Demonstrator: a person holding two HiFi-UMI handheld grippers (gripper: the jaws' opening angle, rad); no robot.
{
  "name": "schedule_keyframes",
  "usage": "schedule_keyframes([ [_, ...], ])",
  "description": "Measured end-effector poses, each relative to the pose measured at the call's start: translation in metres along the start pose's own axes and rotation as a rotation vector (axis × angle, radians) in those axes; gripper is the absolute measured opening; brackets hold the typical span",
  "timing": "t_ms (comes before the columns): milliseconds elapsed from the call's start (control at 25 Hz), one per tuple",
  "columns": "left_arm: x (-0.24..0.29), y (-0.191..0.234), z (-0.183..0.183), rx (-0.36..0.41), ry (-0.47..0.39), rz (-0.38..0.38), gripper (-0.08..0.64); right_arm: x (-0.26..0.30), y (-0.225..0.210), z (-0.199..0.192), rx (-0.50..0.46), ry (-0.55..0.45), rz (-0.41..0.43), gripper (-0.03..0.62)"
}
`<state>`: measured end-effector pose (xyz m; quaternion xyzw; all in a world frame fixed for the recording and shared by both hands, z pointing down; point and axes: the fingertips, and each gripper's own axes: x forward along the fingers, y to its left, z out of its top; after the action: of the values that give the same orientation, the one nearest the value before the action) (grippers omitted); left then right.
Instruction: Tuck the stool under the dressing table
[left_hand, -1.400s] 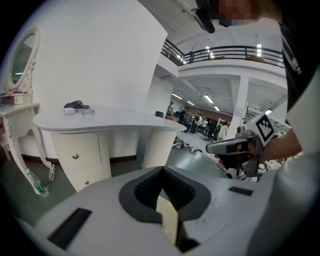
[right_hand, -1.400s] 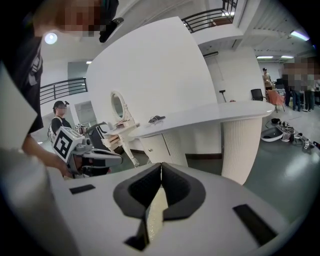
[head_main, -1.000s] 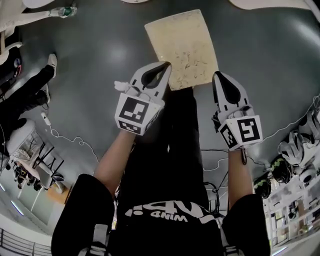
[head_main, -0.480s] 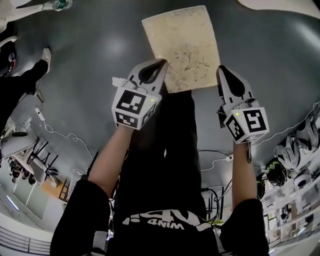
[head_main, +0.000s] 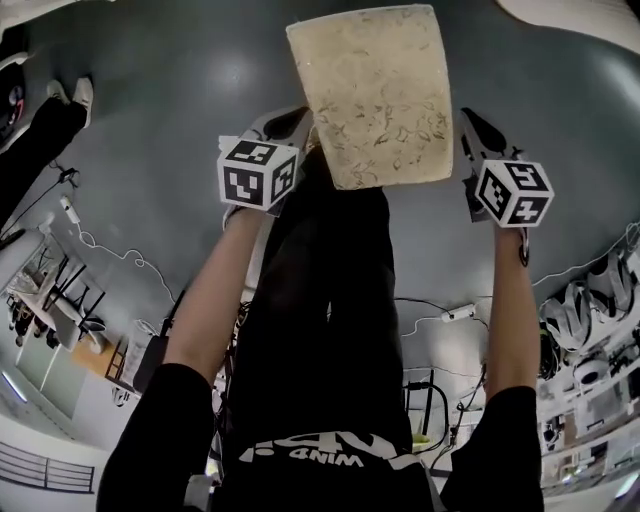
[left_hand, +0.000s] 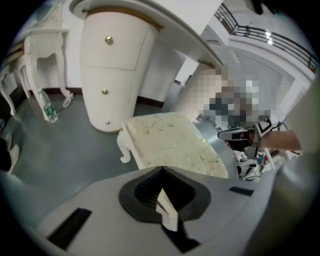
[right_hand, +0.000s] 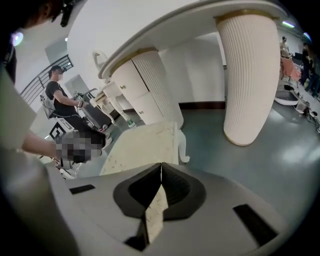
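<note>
The stool (head_main: 375, 95) has a cream, speckled rectangular seat and white curved legs; it stands on the grey floor straight ahead of me. My left gripper (head_main: 298, 120) is shut and empty, low beside the seat's near left corner. My right gripper (head_main: 470, 120) is shut and empty too, beside the near right corner. Whether either one touches the seat I cannot tell. In the left gripper view the stool (left_hand: 172, 142) lies just past the shut left gripper (left_hand: 161, 169), in front of the dressing table's drawer pedestal (left_hand: 115, 70). In the right gripper view, past the right gripper (right_hand: 161, 164) and the stool (right_hand: 142, 145), stands the table's ribbed pedestal (right_hand: 247, 75).
A plastic bottle (left_hand: 46, 107) lies on the floor by a white side table (left_hand: 42, 55) with curved legs. Cables (head_main: 440, 310) trail over the floor near my feet. A person (right_hand: 60, 100) stands at the far left. Someone's shoes (head_main: 70, 95) show at the upper left.
Both grippers have come down and forward, from above the stool's near edge to either side of its near corners. The seat looks larger and closer. The jaws stayed shut.
</note>
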<state>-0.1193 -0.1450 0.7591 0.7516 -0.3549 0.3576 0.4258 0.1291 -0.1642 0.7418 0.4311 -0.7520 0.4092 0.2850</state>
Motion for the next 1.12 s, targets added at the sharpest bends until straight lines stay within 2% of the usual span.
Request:
schedule_keyframes([
  [200, 0.013, 0.026, -0.031, -0.138, 0.058, -0.01, 0.009, 0.023, -0.019, -0.028, 0.011, 0.114, 0.038, 0.023],
  [320, 0.016, 0.028, -0.038, -0.21, 0.057, -0.054, 0.011, 0.029, -0.02, -0.032, 0.039, 0.133, 0.082, 0.023],
  [360, 0.017, 0.027, -0.037, -0.243, 0.045, -0.088, 0.033, 0.031, -0.02, -0.032, 0.057, 0.137, 0.102, 0.025],
  [400, 0.019, 0.024, -0.035, -0.284, 0.03, -0.131, 0.128, 0.033, -0.02, -0.031, 0.082, 0.141, 0.128, 0.055],
  [440, 0.022, 0.022, -0.033, -0.324, 0.018, -0.173, 0.228, 0.036, -0.018, -0.031, 0.11, 0.145, 0.159, 0.191],
  [480, 0.025, 0.02, -0.032, -0.353, 0.014, -0.205, 0.286, 0.04, -0.015, -0.03, 0.132, 0.15, 0.195, 0.275],
  [560, 0.033, 0.018, -0.034, -0.358, 0.027, -0.233, 0.31, 0.047, -0.008, -0.034, 0.145, 0.175, 0.257, 0.295],
  [680, 0.046, 0.017, -0.039, -0.355, 0.048, -0.258, 0.327, 0.059, -0.003, -0.048, 0.12, 0.241, 0.313, 0.299],
  [800, 0.058, 0.014, -0.038, -0.395, 0.048, -0.3, 0.337, 0.07, -0.001, -0.06, 0.127, 0.294, 0.365, 0.299],
  [960, 0.075, 0.008, -0.039, -0.453, 0.06, -0.356, 0.344, 0.08, 0.004, -0.061, 0.146, 0.329, 0.436, 0.299],
  [1120, 0.078, 0.002, -0.04, -0.47, 0.078, -0.412, 0.35, 0.083, 0.008, -0.059, 0.128, 0.355, 0.478, 0.301],
])
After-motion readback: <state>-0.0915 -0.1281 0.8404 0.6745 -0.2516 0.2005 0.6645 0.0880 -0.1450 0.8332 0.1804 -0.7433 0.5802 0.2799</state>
